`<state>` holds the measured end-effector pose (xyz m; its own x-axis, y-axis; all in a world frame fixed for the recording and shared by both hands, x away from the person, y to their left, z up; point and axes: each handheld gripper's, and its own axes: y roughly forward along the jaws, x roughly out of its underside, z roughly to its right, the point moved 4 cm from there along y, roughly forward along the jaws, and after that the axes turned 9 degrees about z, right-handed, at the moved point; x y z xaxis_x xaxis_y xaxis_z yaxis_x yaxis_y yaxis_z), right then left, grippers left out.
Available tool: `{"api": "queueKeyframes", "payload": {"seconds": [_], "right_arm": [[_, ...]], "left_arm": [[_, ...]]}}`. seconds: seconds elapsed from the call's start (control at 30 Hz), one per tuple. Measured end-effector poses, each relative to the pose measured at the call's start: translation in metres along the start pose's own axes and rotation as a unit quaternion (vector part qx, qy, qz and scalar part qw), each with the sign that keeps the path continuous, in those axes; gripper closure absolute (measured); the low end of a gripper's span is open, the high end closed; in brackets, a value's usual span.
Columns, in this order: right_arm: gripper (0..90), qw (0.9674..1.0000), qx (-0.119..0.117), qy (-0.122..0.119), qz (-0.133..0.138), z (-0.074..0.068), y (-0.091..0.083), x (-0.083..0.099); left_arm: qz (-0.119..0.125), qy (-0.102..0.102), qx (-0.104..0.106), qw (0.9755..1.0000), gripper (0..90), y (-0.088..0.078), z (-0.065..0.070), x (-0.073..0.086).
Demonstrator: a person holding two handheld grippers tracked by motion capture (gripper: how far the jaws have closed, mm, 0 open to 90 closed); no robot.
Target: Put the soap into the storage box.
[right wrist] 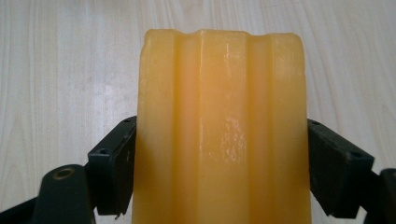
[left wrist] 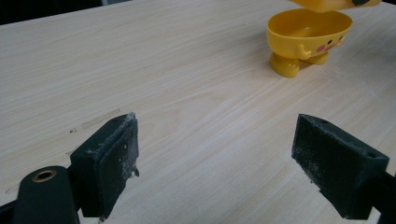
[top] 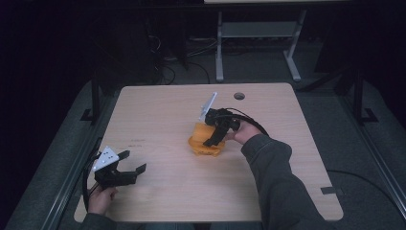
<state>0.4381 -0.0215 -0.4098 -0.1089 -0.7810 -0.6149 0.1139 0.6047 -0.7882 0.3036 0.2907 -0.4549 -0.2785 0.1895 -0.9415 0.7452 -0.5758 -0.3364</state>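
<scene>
- Counter (top: 158,110) of pale wood takes up the middle of the high view, with a dark floor around it and the grey legs of another desk (top: 258,43) beyond its far edge.
- In the same view the right gripper (top: 216,130) sits near the counter's centre, its black jaws closed on a yellow piece (top: 201,130) held just over a yellow bowl-shaped toy (top: 203,147); the person's right hand (top: 245,132) and grey sleeve reach in from the lower right.
- Also in the high view, the left gripper (top: 132,163) rests near the counter's front left corner, jaws spread and holding nothing, well apart from the yellow toy; the person's left hand (top: 101,197) grips it from below.
- The left gripper view looks along its own gripper (left wrist: 212,163), whose two black pads stand wide apart over bare wood with nothing between them.
- Far off at the upper right of that view stands the yellow bowl-shaped toy (left wrist: 308,35), upright on two stubby feet, with a small arm and a pink cheek spot on its side; the yellow piece (left wrist: 327,4) hangs just above its open rim, and I cannot tell whether they touch.
- The right gripper view shows its gripper (right wrist: 219,163) clamped on the yellow piece (right wrist: 222,130), a ribbed, glossy plastic part pressed by a pad on each side, with the counter's wood grain behind it.
</scene>
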Motion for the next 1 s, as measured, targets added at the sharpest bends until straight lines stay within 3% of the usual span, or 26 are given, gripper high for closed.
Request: {"api": "queueKeyframes", "payload": {"seconds": [1.0], "right_arm": [[20.3,0.9997,-0.012,-0.013,-0.018,-0.001,0.022,-0.001]], "left_arm": [[0.004,-0.005,0.000,1.0000,14.1,0.000,0.001,0.000]]}}
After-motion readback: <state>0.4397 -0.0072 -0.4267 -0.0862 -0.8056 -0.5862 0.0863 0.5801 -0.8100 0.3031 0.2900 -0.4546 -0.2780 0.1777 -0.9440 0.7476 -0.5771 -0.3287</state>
